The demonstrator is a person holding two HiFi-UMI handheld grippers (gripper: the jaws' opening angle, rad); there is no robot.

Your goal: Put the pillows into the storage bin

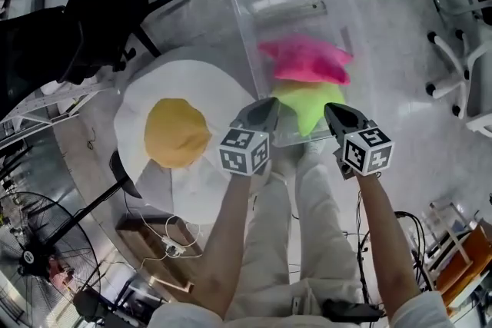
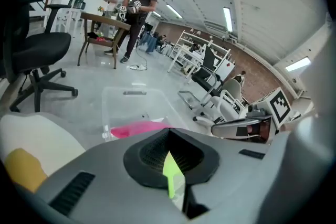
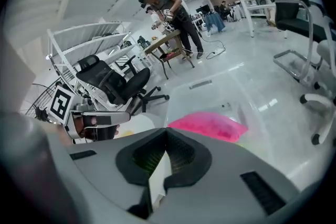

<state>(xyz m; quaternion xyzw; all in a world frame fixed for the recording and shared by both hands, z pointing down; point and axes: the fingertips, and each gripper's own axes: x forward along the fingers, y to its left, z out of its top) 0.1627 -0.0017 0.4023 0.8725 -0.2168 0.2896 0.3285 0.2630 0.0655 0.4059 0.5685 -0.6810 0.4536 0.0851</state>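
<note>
Two pillows lay in the bin, and both my grippers were shut with nothing in them.

The green pillow (image 1: pixel 307 105) lay at the near end of the clear bin (image 1: pixel 292 0), and the pink pillow (image 1: pixel 307 61) lay just behind it, with its edge on top of the green one. My left gripper (image 1: pixel 267 105) hung over the green pillow's left side and my right gripper (image 1: pixel 332 111) over its right side. Both had their jaws pressed tight together and held nothing. A big egg pillow (image 1: pixel 192 88) lay on the floor (image 1: pixel 400 42) just left of the bin. A black chair (image 1: pixel 100 4) stood farther off.
</note>
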